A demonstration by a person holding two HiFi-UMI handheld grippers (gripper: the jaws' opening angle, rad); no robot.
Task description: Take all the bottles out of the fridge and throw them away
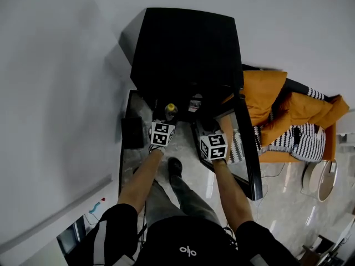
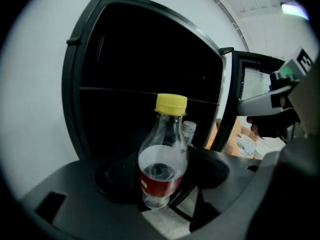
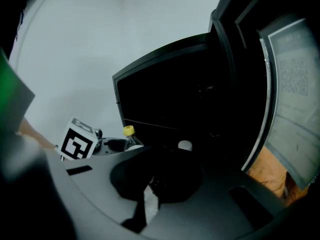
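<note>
- Yellow-capped bottle (image 2: pixel 162 159) is standing upright between the left gripper (image 2: pixel 162 181) fingers (image 2: pixel 117 176), which are clamping it before the open fridge (image 2: pixel 74 94).
- Right gripper (image 3: pixel 150 181) fingers are pressing together, holding nothing, with the bottle off to their left.

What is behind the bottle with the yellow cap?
A second bottle with a pale cap shows right behind the yellow-capped bottle, which covers most of it. Beyond is the fridge, too dark to show more.
</note>
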